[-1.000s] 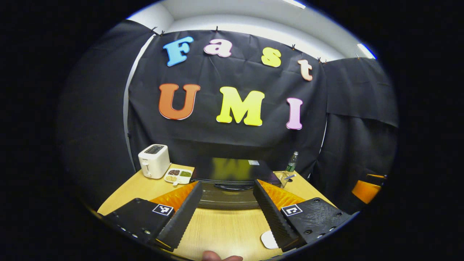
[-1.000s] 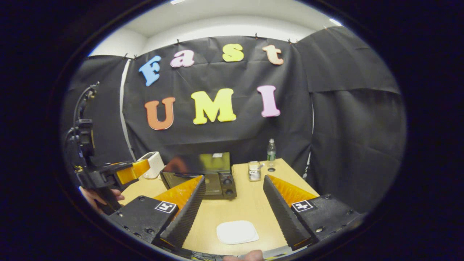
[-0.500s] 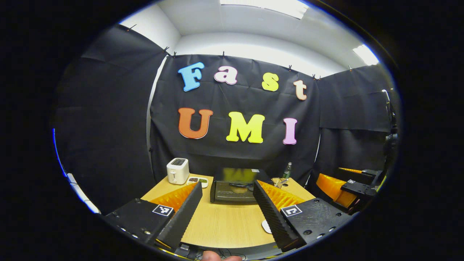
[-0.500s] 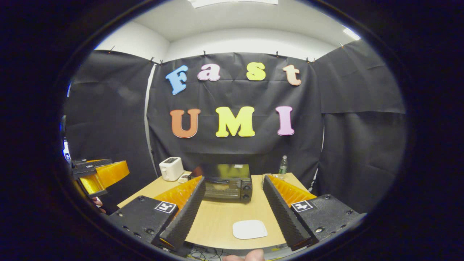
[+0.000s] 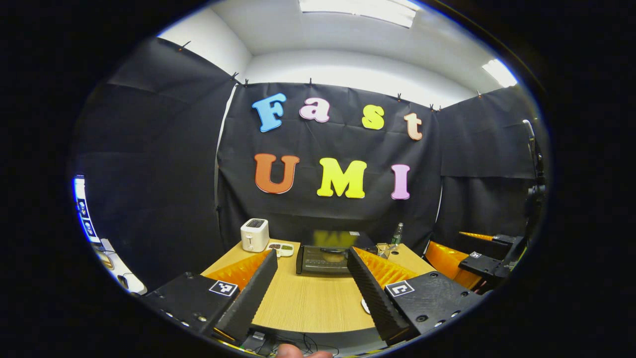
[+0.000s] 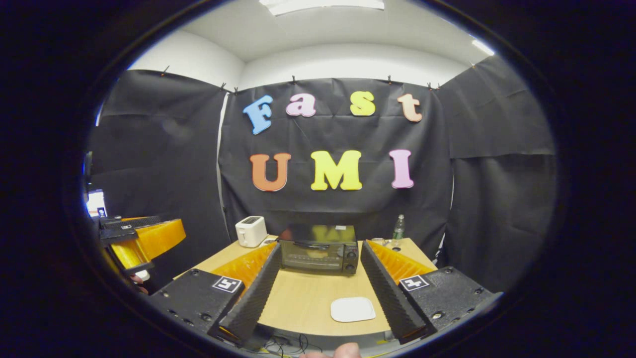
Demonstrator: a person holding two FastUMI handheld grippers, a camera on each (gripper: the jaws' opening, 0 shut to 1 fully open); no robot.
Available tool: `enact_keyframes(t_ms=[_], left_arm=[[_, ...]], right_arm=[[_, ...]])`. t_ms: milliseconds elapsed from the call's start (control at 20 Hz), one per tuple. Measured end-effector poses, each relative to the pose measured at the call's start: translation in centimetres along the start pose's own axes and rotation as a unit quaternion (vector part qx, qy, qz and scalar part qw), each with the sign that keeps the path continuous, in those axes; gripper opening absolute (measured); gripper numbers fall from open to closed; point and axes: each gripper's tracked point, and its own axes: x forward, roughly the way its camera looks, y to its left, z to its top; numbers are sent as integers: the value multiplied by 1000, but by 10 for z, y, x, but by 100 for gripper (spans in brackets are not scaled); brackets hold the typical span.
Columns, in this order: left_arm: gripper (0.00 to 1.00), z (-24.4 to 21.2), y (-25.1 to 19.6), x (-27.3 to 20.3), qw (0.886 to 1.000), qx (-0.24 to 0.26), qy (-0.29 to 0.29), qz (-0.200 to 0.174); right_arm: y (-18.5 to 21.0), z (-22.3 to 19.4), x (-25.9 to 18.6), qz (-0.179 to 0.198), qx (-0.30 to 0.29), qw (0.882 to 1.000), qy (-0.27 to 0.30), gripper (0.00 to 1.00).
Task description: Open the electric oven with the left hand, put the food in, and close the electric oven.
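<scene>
The black electric oven (image 6: 318,253) (image 5: 325,257) stands at the back of the wooden table (image 6: 308,303) with its glass door shut. A white plate (image 6: 353,309) lies near the table's front edge; its edge (image 5: 364,306) peeks out beside my left gripper's finger. I cannot make out food on it. My left gripper (image 5: 310,283) is open and holds nothing, well back from the table. My right gripper (image 6: 318,281) is open and holds nothing too. The left gripper (image 6: 136,238) also appears at the left of the right gripper view, and the right gripper (image 5: 467,258) at the right of the left gripper view.
A white toaster (image 5: 254,234) (image 6: 251,231) stands at the table's back left, with a small divided dish (image 5: 280,247) beside it. A bottle (image 6: 398,227) (image 5: 396,233) and a small glass item (image 5: 382,248) are at the back right. Cables (image 6: 283,343) hang below the front edge.
Both grippers have drawn back from the table, so the oven looks smaller and farther. The oven door, seen hanging open a second ago, now looks shut.
</scene>
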Motion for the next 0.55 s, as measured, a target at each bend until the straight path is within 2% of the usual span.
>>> enact_keyframes(t_ms=[500,550], left_arm=[[92,-13,-9,14,1000,-6,11,-24],[83,-14,-10,17,999,-6,14,-29]], right_arm=[[-11,1,4,-25,0,1000,13,97],[-13,2,2,-32,5,999,12,97]])
